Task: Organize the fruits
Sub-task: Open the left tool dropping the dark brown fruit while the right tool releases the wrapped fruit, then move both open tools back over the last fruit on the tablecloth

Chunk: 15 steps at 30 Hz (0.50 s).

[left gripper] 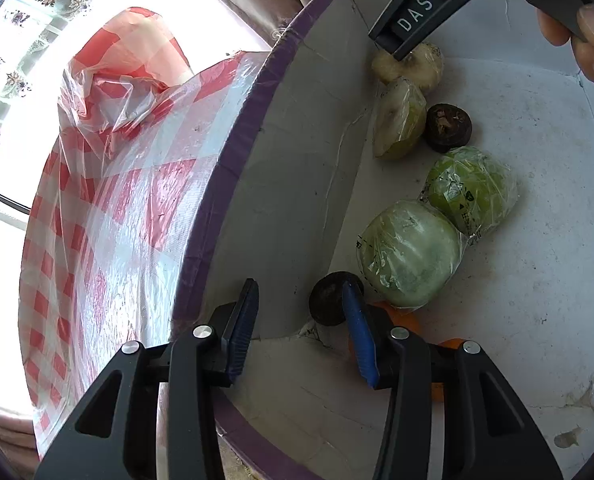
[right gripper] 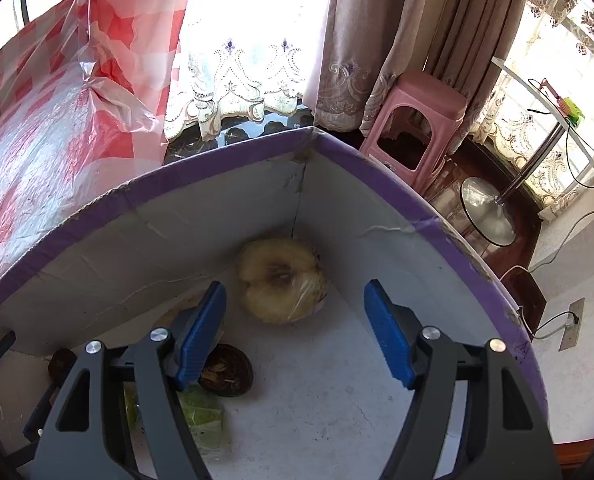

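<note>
Fruits (left gripper: pixel 411 254) are lying film-wrapped in the box (left gripper: pixel 233 184), probably slippery and soft; both grippers, left (left gripper: pixel 303 330) and right (right gripper: pixel 297 330), are hanging open, holding nothing; I'd be squeezing gently across the widest part.

Purple-edged white cardboard box (right gripper: pixel 257 208): matt, scuffed, creased inside. Pale yellow fruit half in glossy clear film (right gripper: pixel 283 280), ahead between the right jaws. Red-checked plastic sheet (left gripper: pixel 109 184), left of the left jaws: shiny, wrinkled. Jaw pads (right gripper: pixel 387 336): blue ribbed rubber.

Bright window (right gripper: pixel 257 20) glare (blown white), edges fisheye-bent, focus sharp.
</note>
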Available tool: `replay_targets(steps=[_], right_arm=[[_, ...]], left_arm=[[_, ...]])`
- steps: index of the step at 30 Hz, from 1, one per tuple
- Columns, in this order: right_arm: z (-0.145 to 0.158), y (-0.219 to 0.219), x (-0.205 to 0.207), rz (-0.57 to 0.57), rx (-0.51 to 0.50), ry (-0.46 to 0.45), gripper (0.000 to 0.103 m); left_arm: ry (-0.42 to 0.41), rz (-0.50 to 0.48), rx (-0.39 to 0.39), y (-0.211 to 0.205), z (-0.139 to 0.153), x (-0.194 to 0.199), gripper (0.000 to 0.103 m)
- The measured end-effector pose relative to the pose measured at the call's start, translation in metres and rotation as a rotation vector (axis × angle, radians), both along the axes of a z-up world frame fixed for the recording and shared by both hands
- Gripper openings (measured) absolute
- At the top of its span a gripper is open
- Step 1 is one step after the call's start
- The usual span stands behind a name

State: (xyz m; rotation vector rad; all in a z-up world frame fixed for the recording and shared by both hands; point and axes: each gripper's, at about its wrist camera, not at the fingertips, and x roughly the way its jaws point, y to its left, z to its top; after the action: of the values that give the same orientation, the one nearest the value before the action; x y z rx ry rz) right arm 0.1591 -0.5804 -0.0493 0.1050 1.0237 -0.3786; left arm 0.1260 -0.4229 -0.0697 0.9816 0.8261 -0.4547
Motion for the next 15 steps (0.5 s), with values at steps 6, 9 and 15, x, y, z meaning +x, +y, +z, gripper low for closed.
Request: replay_targets(steps=[6, 9, 15], right_arm=[[0.010, -0.002, -0.006, -0.008, -0.001, -0.040, 0.086], [0.021, -0.001, -0.012, -0.015, 0.010, -0.082, 0.090], [0.041, 0.005, -0.031, -0.031, 0.024, -0.153, 0.093]], left_arm=[[-0.029, -0.012, -0.043, 0.002, 0.010, -0.009, 0.054], [-0.055, -0.023, -0.073, 0.004, 0.017, -0.012, 0.060], [-0.096, -0.025, -0.148, 0.011, 0.032, -0.018, 0.064]])
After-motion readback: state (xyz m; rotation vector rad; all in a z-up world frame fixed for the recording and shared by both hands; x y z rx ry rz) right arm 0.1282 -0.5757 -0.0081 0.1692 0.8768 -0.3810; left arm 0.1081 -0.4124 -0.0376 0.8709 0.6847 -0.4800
